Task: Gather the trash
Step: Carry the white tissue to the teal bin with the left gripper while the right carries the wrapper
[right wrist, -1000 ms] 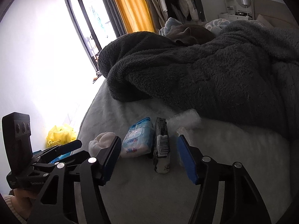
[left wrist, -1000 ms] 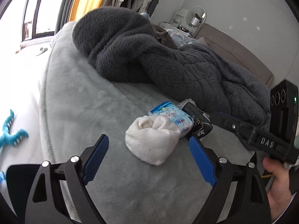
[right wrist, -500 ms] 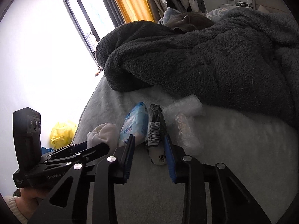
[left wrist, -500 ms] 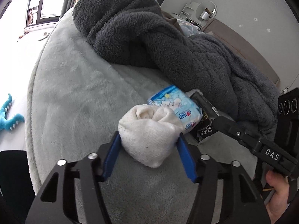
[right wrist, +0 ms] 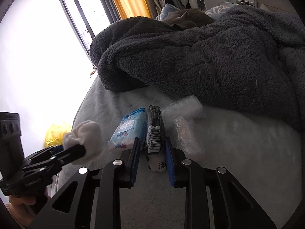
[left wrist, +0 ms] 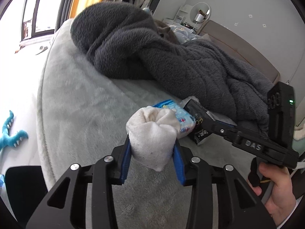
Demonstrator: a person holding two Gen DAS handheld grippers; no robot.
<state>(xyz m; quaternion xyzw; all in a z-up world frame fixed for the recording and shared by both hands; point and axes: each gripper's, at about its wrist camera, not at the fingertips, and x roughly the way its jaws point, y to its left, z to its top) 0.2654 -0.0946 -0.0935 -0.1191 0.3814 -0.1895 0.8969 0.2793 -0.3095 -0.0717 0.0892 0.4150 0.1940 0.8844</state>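
My left gripper point(left wrist: 152, 145) is shut on a rolled white sock point(left wrist: 152, 135) and holds it a little above the grey bed cover point(left wrist: 80, 103); the sock also shows in the right wrist view point(right wrist: 85, 135). My right gripper point(right wrist: 152, 145) is shut on a black snack wrapper point(right wrist: 154, 131) with a barcode, lying on the bed; it also shows in the left wrist view point(left wrist: 200, 118). A blue tissue pack point(right wrist: 127, 131) lies just left of the wrapper. Clear plastic wrap point(right wrist: 185, 118) lies to its right.
A dark grey fleece blanket point(right wrist: 200, 57) is heaped across the bed behind the items. A yellow bag point(right wrist: 55, 133) sits on the floor at the left. A teal toy point(left wrist: 11, 135) lies on the floor beside the bed.
Both grippers closed: the left on the sock, which has lifted off the bed, and the right on the black wrapper.
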